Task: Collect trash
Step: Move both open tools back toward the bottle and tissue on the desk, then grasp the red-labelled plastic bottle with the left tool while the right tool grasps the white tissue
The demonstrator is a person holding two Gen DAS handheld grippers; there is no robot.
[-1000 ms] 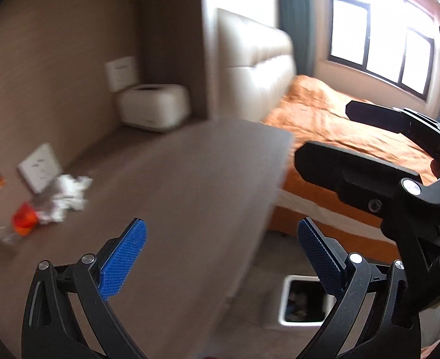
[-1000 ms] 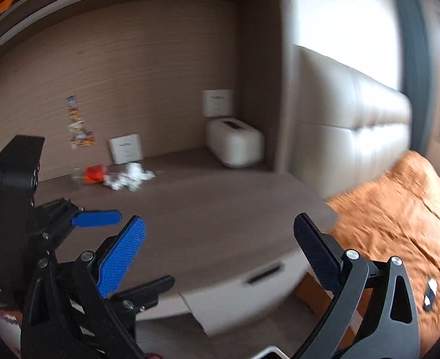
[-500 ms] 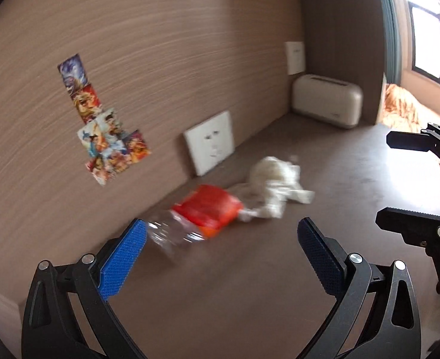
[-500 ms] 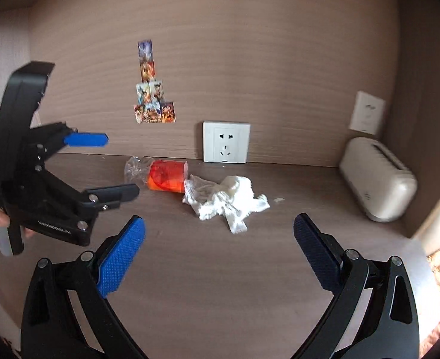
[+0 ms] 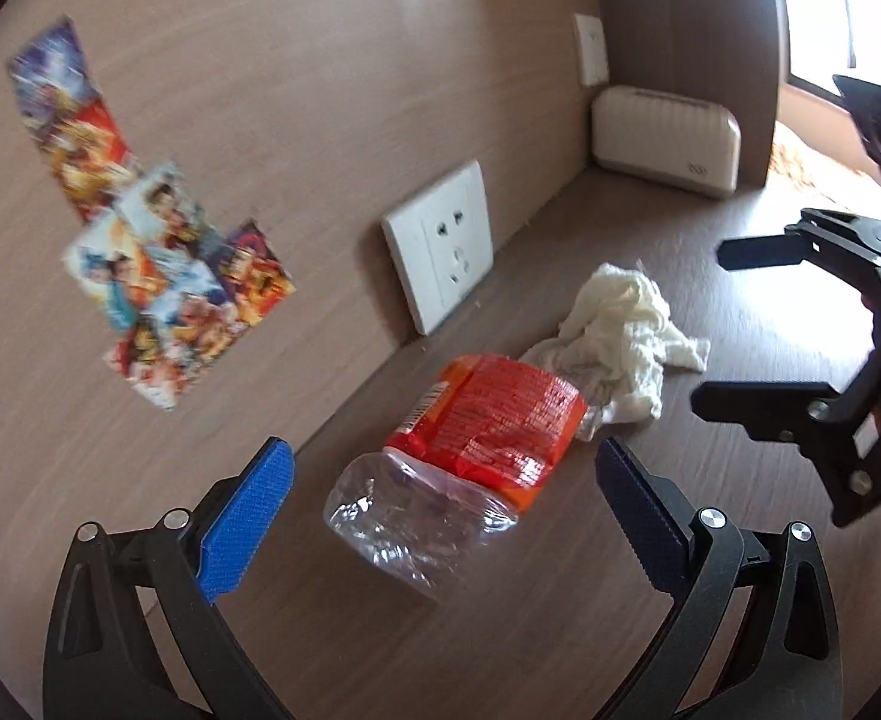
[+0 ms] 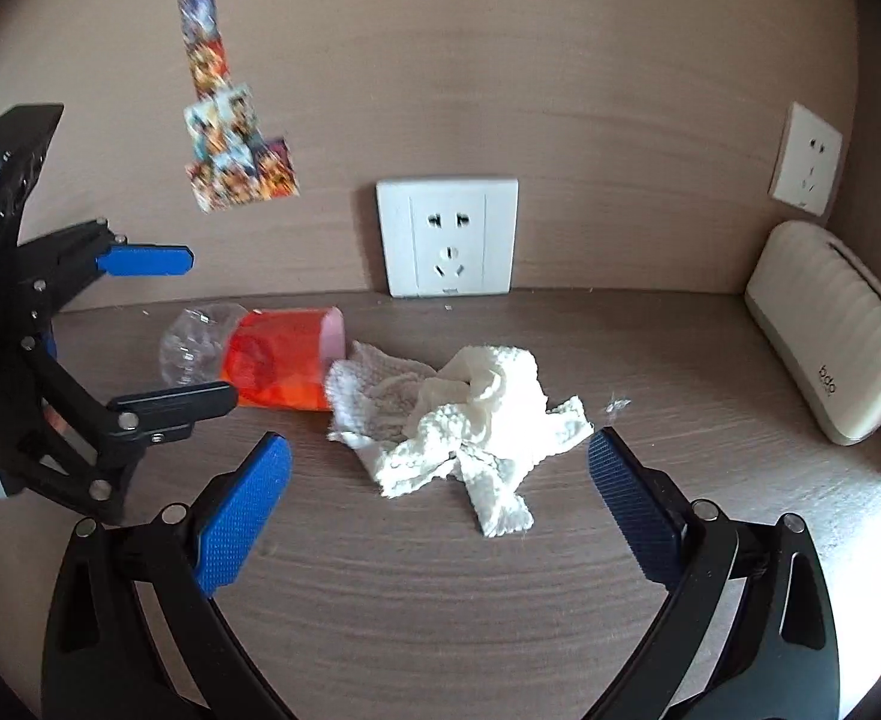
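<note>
A crushed clear plastic bottle with an orange label [image 5: 476, 444] lies on its side on the brown desk [image 5: 560, 630], near the back wall. A crumpled white tissue [image 5: 620, 330] lies touching it on the right. My left gripper [image 5: 446, 522] is open, its blue pads on either side of the bottle's clear end, just short of it. In the right wrist view the bottle [image 6: 272, 360] and tissue [image 6: 464, 414] lie ahead. My right gripper [image 6: 440, 504] is open just in front of the tissue. The left gripper [image 6: 158, 330] shows there at left, around the bottle.
A white wall socket [image 6: 447, 237] is on the wood wall behind the trash. Stickers [image 6: 230, 132] are stuck to the wall at left. A cream tissue box [image 6: 830, 330] stands at the desk's right end, below a second socket [image 6: 806, 159].
Both grippers have swung from facing the bed and floor bin to the desk's back wall and closed in on the bottle and tissue. Both stay open.
</note>
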